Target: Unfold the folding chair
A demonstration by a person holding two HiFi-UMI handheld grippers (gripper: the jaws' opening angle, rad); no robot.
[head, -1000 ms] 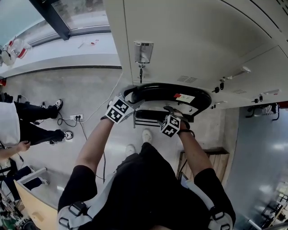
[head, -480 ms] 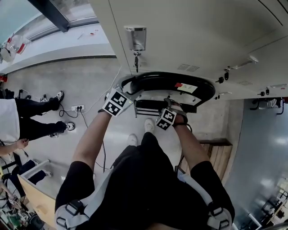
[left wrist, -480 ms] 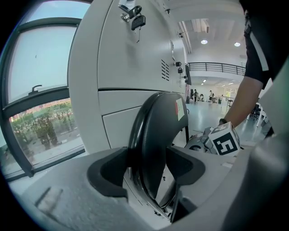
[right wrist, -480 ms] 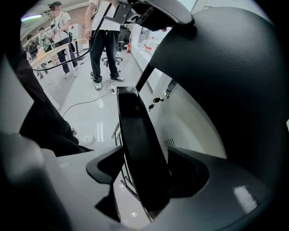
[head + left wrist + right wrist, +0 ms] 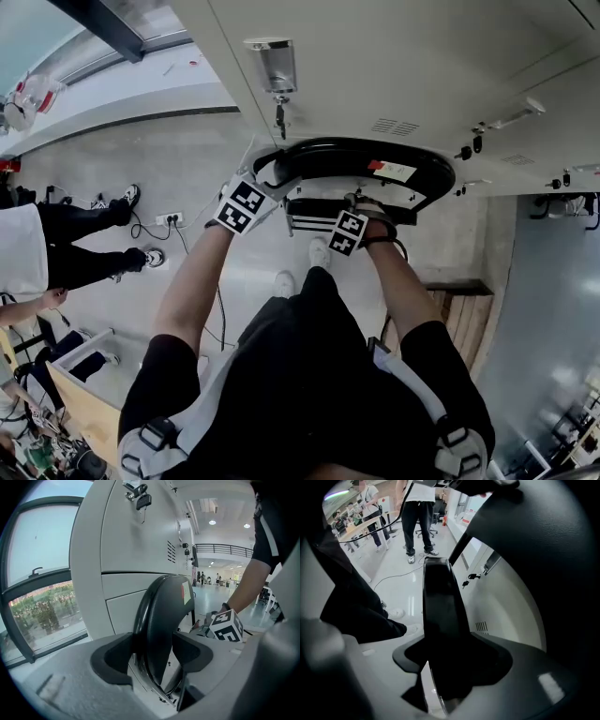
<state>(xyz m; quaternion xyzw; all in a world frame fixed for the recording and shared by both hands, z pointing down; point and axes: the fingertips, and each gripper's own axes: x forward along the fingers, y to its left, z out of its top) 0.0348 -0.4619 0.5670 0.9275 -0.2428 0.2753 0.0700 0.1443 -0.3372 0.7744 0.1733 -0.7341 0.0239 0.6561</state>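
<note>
Between the jaws of my left gripper (image 5: 152, 654) stands the padded black rim of the folding chair (image 5: 161, 616), edge-on. Both pads press on it, so those jaws are clamped on the chair's left end. Beyond them the chair stands folded flat and upright, close to the grey cabinet (image 5: 126, 550). Whether the chair touches the cabinet I cannot tell.

Between the jaws of my right gripper (image 5: 450, 665) runs a flat black part of the same chair, reaching away from me over the floor (image 5: 398, 588). These jaws have just been closing. The black part fills the gap, with a pad against it on either side.

Seen from the head view, my left jaws grip the chair's curved left end. My right jaws sit near its middle, on the side nearer me.

By count:
- one chair
- two grippers, each with one marker cube (image 5: 246, 206)
- one red-and-white label (image 5: 186, 592) on the chair, just past my left jaws
- one bunch of keys (image 5: 140, 499) hanging from the cabinet's lock, high above those jaws
- two bystanders beyond my right jaws, one person in dark trousers (image 5: 417, 522) and a farther person (image 5: 370, 501)
</note>
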